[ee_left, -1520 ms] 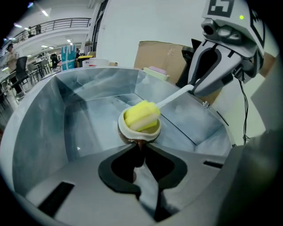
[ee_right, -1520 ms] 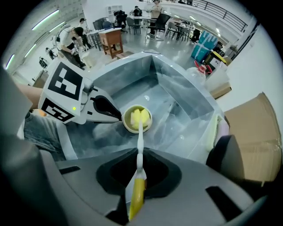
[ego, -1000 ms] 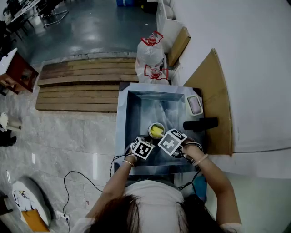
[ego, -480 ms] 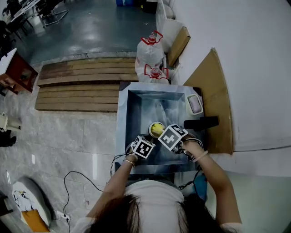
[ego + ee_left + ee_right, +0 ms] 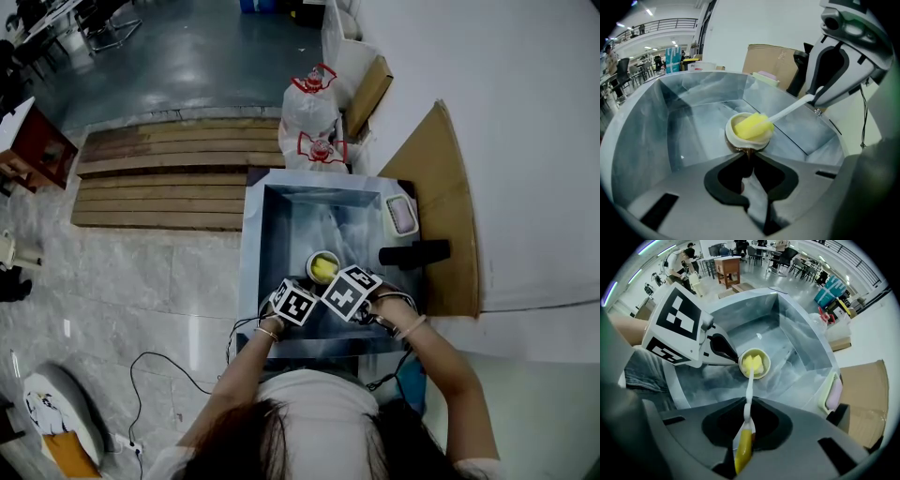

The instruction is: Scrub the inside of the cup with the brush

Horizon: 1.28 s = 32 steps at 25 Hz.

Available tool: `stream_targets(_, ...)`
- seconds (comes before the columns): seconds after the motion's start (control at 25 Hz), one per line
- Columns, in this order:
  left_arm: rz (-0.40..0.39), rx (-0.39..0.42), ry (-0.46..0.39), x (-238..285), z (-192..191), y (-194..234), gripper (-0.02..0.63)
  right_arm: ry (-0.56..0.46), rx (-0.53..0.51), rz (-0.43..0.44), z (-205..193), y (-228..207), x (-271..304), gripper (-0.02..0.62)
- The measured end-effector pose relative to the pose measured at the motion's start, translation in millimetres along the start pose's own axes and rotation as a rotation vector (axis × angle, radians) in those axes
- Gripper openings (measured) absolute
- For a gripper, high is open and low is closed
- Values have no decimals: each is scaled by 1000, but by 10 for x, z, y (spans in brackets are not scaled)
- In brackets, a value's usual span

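One cream cup (image 5: 322,268) with a brown lower side is inside the steel sink (image 5: 278,223), right at the tip of the left claw (image 5: 749,157). That claw's jaws are drawn narrow and pinch the cup's near side. Whether the cup rests on the sink floor cannot be told.

The brush (image 5: 749,392) has its yellow sponge head down inside the cup's mouth. Its white handle runs back from the cup into the right claw (image 5: 746,405), which points downward over the sink. That claw's jaws are closed on the handle's yellow end.

In the head view the two claws' marker cubes sit side by side, just nearer the person than the cup, with the left claw (image 5: 295,304) beside the right claw (image 5: 349,292).

Beyond the right claw, on the sink's far right corner, lies a pale tray holding a pink block (image 5: 401,217). Nearer on that same side stands a black fixture (image 5: 414,254). A cardboard sheet (image 5: 441,187) leans against the wall further right. Past the sink's far edge sit white plastic bags with red print (image 5: 312,117), and wooden planks (image 5: 169,173) lie on the floor to the left.
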<state>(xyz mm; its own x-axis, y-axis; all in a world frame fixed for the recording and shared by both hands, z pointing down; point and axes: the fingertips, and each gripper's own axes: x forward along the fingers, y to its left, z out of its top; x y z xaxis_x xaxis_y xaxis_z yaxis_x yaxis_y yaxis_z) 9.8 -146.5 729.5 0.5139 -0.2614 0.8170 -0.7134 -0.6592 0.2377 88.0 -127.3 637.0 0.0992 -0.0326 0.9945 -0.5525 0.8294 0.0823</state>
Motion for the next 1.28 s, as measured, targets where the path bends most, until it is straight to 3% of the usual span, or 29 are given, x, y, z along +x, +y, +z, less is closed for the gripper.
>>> stream_targets(0.4, -4, 2, 2, -6, -4, -10, 63, -62, 58, 38, 167, -106, -151, 51)
stream_targets(0.8, -10, -5, -4, 19, 2, -10, 63, 38, -18, -66, -25, -164, 21, 51)
stream_targets(1.0, -11, -6, -3, 17, -3, -8, 63, 25, -46, -1, 51, 4, -15, 51)
stream_targets(1.28, -17, -7, -1, 18, -6, -13, 63, -19, 31, 77, 169, -66, -102, 51)
